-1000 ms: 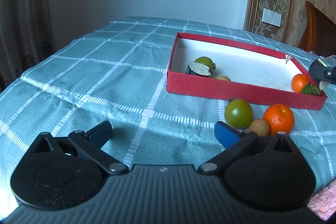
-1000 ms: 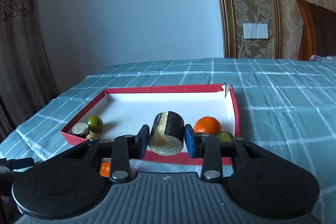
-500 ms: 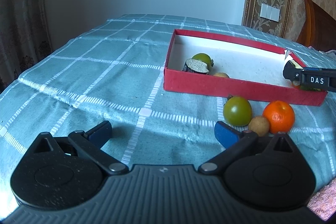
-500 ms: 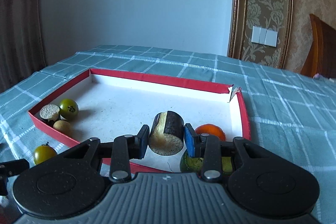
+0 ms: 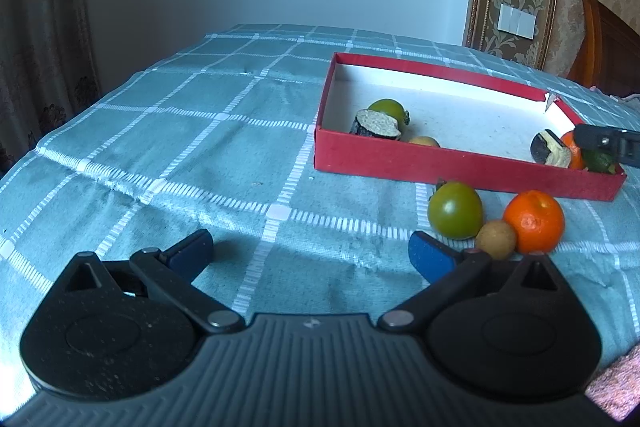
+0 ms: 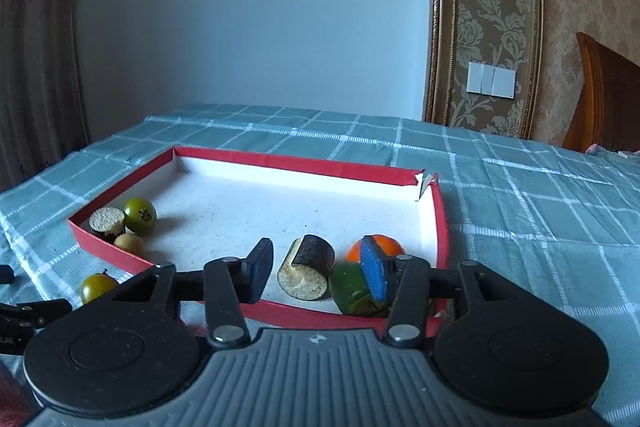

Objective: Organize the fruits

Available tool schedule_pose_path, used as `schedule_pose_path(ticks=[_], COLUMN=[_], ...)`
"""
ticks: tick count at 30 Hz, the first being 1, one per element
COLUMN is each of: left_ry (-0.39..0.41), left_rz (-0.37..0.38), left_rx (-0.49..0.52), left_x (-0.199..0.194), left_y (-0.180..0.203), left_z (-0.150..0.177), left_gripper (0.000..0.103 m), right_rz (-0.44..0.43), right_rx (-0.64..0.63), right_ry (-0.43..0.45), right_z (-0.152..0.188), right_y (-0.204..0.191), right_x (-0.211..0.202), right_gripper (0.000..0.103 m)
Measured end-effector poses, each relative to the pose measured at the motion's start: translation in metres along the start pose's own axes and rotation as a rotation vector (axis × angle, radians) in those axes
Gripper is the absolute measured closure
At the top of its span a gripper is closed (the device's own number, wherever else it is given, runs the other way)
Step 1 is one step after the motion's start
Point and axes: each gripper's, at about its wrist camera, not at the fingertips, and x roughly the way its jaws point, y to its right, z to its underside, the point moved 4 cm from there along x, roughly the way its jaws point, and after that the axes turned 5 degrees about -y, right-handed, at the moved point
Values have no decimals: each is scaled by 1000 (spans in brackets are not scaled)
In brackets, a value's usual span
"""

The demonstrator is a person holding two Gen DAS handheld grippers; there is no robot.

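A red box (image 6: pixel 276 161) with a white floor lies on the checked cloth; it also shows in the left wrist view (image 5: pixel 440 163). My right gripper (image 6: pixel 318 269) is open over its near right corner, and a dark cut piece (image 6: pixel 306 267) lies loose on the floor between the jaws, beside an orange (image 6: pixel 378 245) and a green fruit (image 6: pixel 352 289). The box's left corner holds a green tomato (image 6: pixel 140 214), another cut piece (image 6: pixel 106 223) and a small tan fruit (image 6: pixel 130 243). My left gripper (image 5: pixel 310 253) is open and empty over the cloth. Outside the box lie a green tomato (image 5: pixel 455 209), a tan fruit (image 5: pixel 496 244) and an orange (image 5: pixel 534 221).
The teal checked tablecloth (image 5: pixel 180 131) covers the table. A wooden chair back (image 6: pixel 604 95) stands at the far right. A curtain (image 5: pixel 40 27) hangs at the left. The box's far right corner is torn (image 6: pixel 424 183).
My right gripper has opened and let go of the dark cut piece, which now lies on the box floor. The left gripper has held still, open.
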Motion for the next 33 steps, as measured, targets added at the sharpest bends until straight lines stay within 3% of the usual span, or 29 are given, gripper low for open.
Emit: schedule_pose_path(ticks=[2,7,13,15,17,22,33], left_ry=[0,0,-4,-1,4,29,127], left_rz=[-1,-6,-6,-3,11,5,63], left_rx=[-1,-8,1,3,2,-21,66], left_x=[0,0,0,-1,-2,-8,-41], left_y=[0,-2,0,0,-1,-3,25], left_z=[0,0,0,0,1,2,-1], left_gripper=[0,0,0,0,0,0,7], right_rz=[-27,-118,-104,-137,-117,-119,-127], right_rx=[94,336,494,582,587,561,548], right_ry=[1,-28,-35,-20,14,0,-4], right_z=[3,28,66,71,71,69,69], right_y=[14,55,92,105,110,106,103], right_x=[-16,-43,-45,-45,-46,-45,-44], right_gripper=[38,38,38,37,35,35,33])
